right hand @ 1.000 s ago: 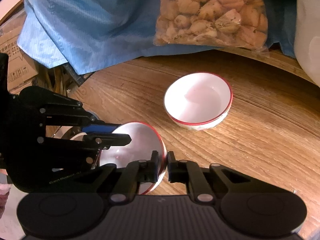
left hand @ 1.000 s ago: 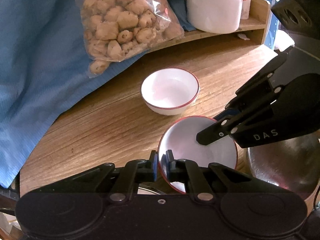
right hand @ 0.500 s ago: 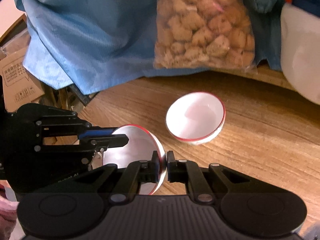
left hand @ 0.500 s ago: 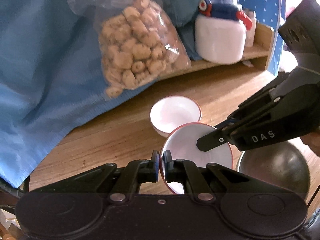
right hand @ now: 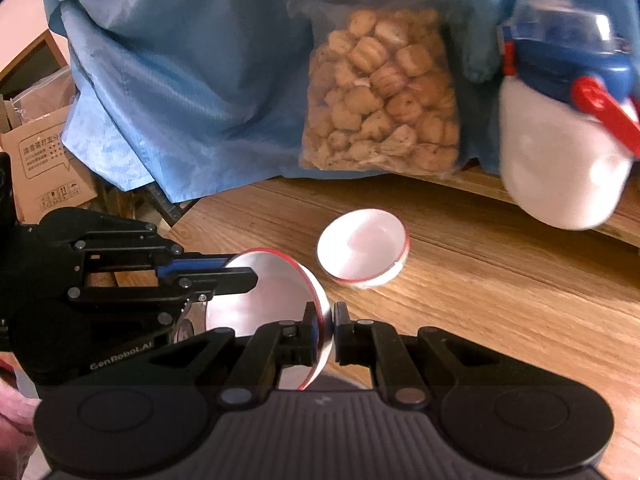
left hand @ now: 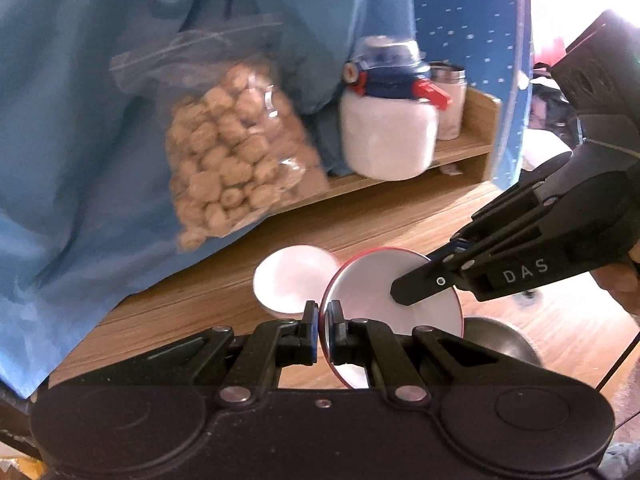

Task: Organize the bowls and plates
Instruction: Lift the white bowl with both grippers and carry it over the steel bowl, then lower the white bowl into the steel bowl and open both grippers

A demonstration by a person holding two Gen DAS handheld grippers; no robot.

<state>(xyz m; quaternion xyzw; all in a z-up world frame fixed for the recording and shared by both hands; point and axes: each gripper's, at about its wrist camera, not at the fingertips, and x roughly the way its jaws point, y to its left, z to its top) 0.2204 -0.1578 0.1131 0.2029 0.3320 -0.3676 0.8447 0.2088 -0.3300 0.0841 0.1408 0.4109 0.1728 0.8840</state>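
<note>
A white bowl with a red rim [left hand: 380,292] hangs tilted in the air above the wooden table [left hand: 180,308]. My left gripper [left hand: 323,332] is shut on its near rim, and my right gripper [left hand: 416,280] is shut on the opposite rim. In the right wrist view the same bowl [right hand: 260,308] sits between the right gripper [right hand: 330,332] and the left gripper [right hand: 240,270]. A second red-rimmed white bowl [left hand: 292,280] [right hand: 360,244] rests upright on the table just beyond it.
A steel bowl [left hand: 496,340] lies below the held bowl at the right. Behind stand a clear bag of round snacks [left hand: 228,164], a white jar with a blue lid [left hand: 388,132] on a low wooden shelf [left hand: 460,152], and blue cloth [left hand: 80,120]. A cardboard box [right hand: 40,168] is off the table's left.
Both grippers have risen together with the red-rimmed bowl between them. The table, the second bowl and the steel bowl now look smaller and farther below.
</note>
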